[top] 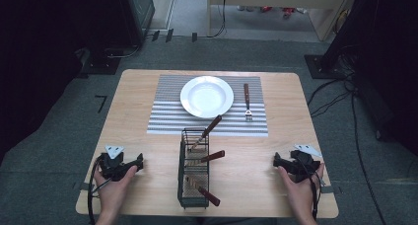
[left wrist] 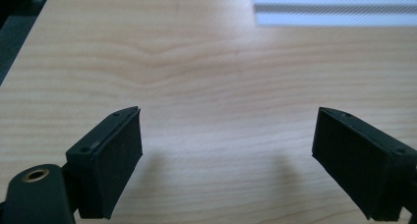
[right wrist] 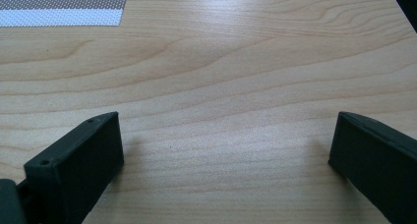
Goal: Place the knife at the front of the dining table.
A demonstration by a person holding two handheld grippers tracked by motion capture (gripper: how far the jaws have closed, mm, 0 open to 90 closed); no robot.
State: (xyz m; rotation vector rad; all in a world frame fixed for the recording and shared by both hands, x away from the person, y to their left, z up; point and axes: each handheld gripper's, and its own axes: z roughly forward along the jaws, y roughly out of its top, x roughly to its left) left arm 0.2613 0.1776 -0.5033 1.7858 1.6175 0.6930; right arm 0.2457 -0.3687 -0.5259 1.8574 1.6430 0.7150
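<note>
- Worktop (top: 148, 185): pale wood, carrying a striped placemat (top: 167, 116) at the far middle.
- Plate (top: 207, 96): white, empty, centred on the placemat.
- Fork (top: 247, 104): wooden handle, lying on the placemat just right of the plate, tines toward the person.
- Wire cutlery caddy (top: 185, 185): dark, near middle; three wooden-handled utensils (top: 213, 156) lean out of it, heads hidden.
- Left gripper (top: 121, 166): resting at near left, fingers (left wrist: 110, 162) wide apart, nothing between them.
- Right gripper (top: 295, 165): resting at near right, fingers (right wrist: 78, 170) likewise apart and empty.
- Step in hand, judged: table setting; fetch the next utensil. Grip its handle high, lift along the lean to clear the wire, steady the caddy with the other gripper.
</note>
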